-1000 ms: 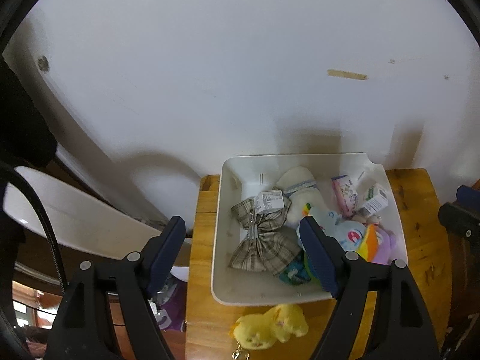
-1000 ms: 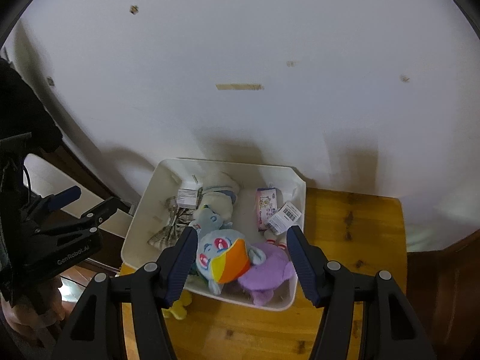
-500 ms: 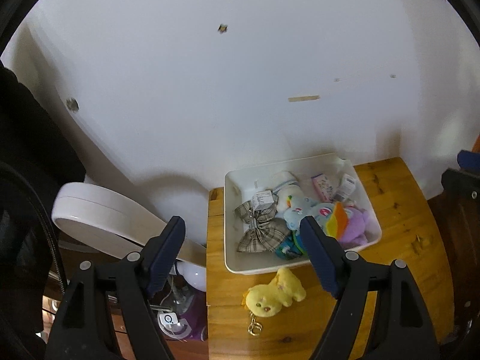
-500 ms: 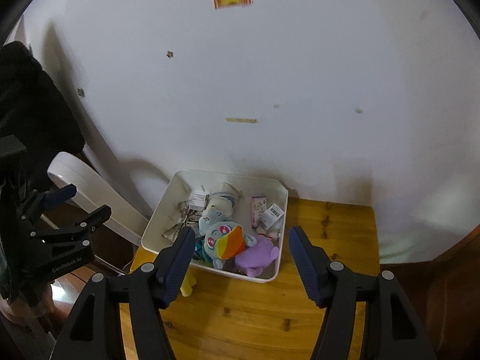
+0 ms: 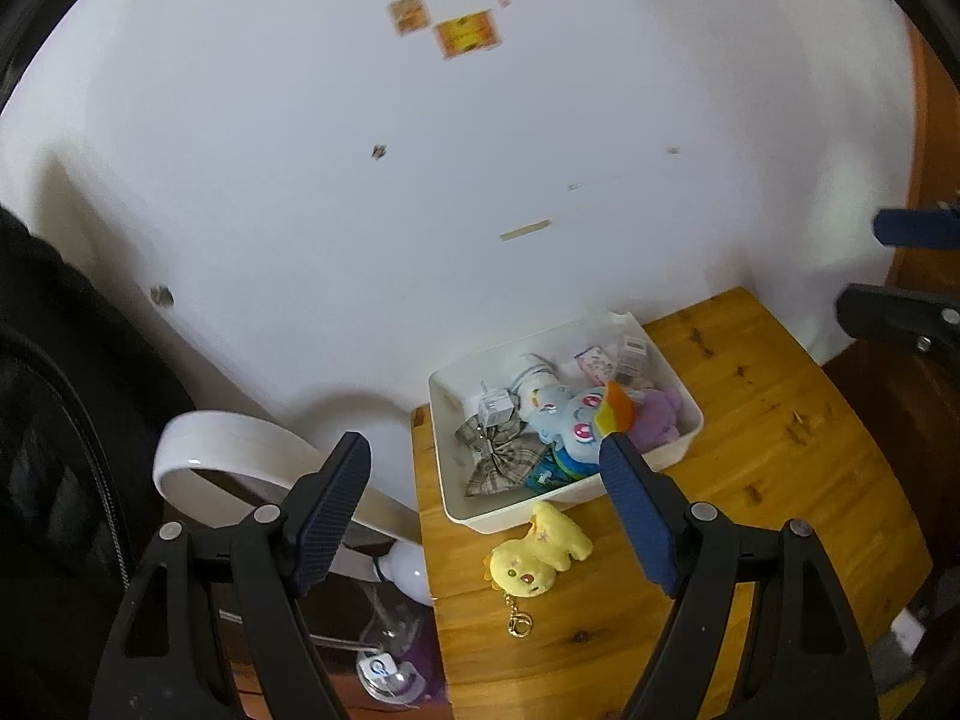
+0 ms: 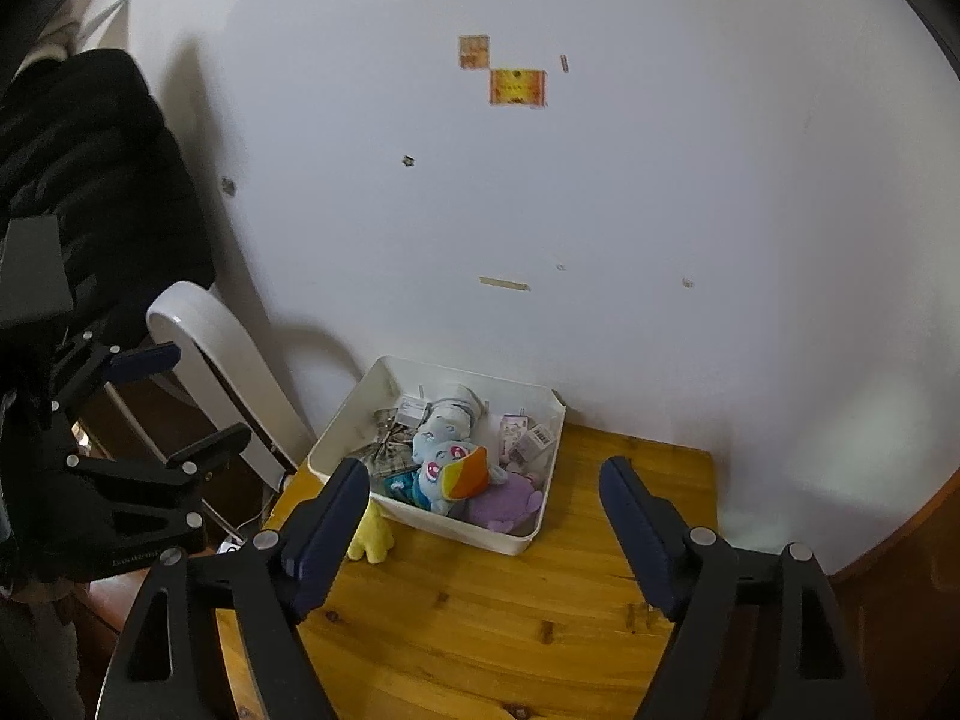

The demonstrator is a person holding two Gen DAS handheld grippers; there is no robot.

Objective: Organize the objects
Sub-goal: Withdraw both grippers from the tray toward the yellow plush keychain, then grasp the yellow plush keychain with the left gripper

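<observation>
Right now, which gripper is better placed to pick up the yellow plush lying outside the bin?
Left, probably. The yellow plush lies between the open left gripper fingers, in front of the white bin. The right gripper, also open and empty, sees it half hidden behind one finger.

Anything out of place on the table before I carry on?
Yes: the yellow plush keychain lies on the wooden table just outside the white bin's near wall, while the other toys sit inside. Both grippers are open, holding nothing.
</observation>
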